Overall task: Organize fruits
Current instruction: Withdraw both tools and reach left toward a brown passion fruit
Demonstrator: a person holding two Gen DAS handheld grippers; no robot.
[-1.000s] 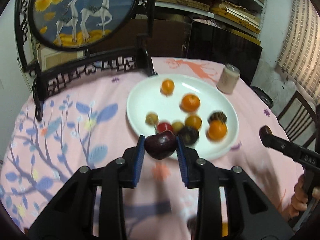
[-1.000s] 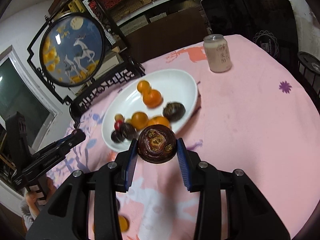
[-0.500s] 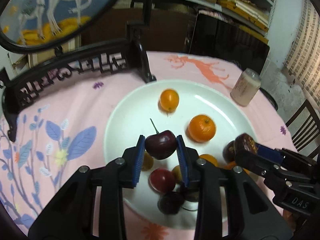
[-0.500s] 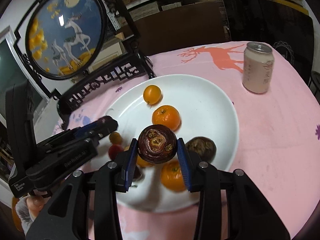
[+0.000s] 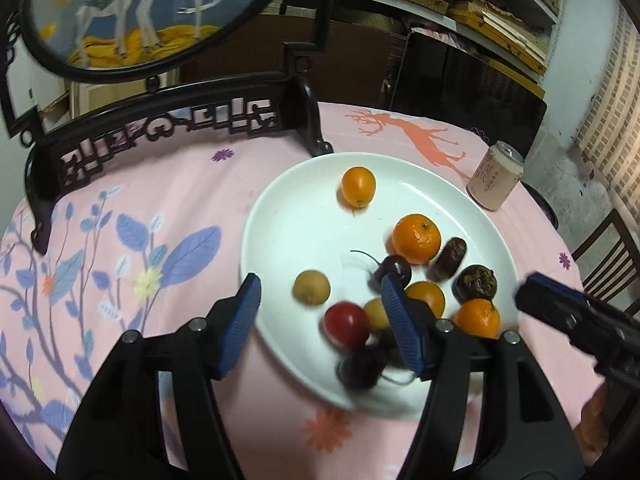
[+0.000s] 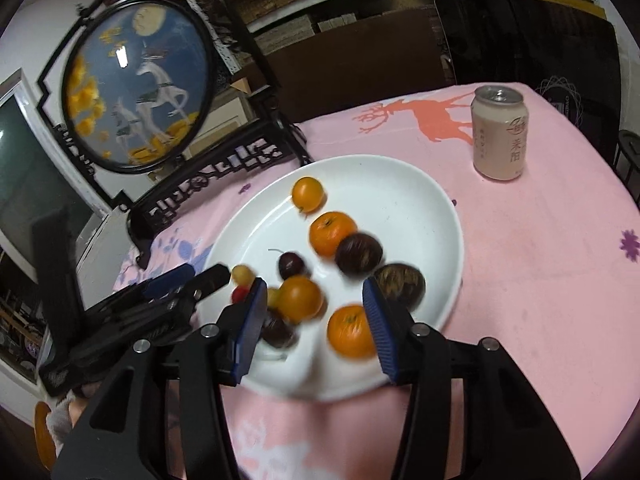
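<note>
Drink can, far right on the pink tablecloth: round logo above vertical Chinese print, two large characters, too blurred to read with confidence. No other legible text, number or brand.

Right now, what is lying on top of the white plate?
The white plate holds two mandarins, small orange fruits, a stemmed cherry, dark brown fruits, a red one and yellowish ones. The fingers cover part of the nearest fruits.

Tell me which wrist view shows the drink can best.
The right wrist view: the drink can stands upright, near and sharp, its label readable. The left wrist view shows it smaller, tilted by the fisheye, beyond the white plate.
</note>
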